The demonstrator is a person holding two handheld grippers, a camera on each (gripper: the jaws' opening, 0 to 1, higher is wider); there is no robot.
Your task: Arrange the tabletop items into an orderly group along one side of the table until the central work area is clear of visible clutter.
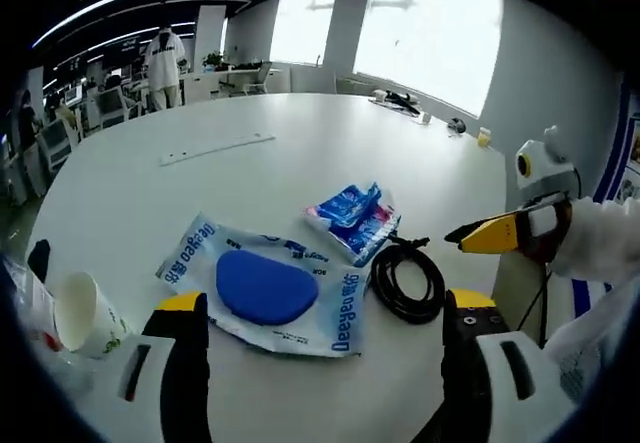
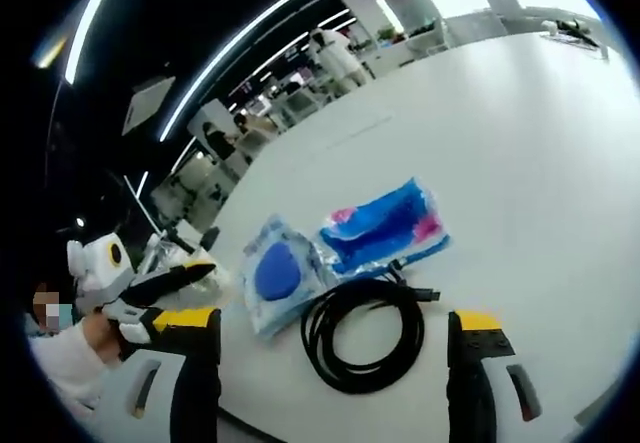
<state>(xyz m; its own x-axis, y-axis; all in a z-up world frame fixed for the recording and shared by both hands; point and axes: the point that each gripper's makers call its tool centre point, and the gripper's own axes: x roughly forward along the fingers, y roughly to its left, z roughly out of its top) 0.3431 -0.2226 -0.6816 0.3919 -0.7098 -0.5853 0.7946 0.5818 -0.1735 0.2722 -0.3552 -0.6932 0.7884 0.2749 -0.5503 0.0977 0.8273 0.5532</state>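
Both tools hover above a large white table (image 1: 300, 143) with nothing between their jaws. In the left gripper view, the left tool (image 1: 325, 333) points forward over the near edge, its yellow-tipped black jaws spread wide apart, framing a clear packet with a blue oval pad (image 1: 262, 288) that lies flat just ahead. Beside that packet, further out, lies a smaller blue-and-white wrapped pack (image 1: 352, 218), and touching its edge is a coiled black cable (image 1: 405, 281). A paper cup (image 1: 82, 313) lies tipped on its side near the left jaw. The right tool (image 1: 510, 233) comes in from the right side, held by a white-sleeved hand, its yellow and black tips close together, though whether they touch cannot be told there. In the right gripper view, the right tool (image 2: 335, 348) has its jaws spread wide over the cable (image 2: 362, 335), with the pad packet (image 2: 280, 275) and the blue pack (image 2: 385, 228) just beyond it. The left tool (image 2: 165, 283) shows at the left, gripped by a hand.
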